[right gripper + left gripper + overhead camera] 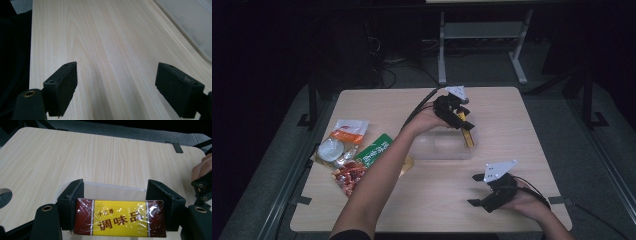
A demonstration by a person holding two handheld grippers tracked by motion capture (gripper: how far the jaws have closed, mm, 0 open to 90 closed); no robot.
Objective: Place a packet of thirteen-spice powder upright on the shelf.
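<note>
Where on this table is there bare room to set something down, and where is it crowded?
Free: the table right of the clear container, and the near strip beside the right gripper. Crowded: the left, with seasoning packets.

A dim lab-style recording room, not a home or shop.

A lone wood-grain table (512, 110) stands on grey carpet (562, 125), with black brackets clamped at its edges, cables (387, 75) trailing on the floor beyond its far edge, and the white metal legs of a frame (482, 30) in the darkness behind.

Yellow-and-maroon seasoning packet (120, 217) over clear tub (442, 146)
</note>
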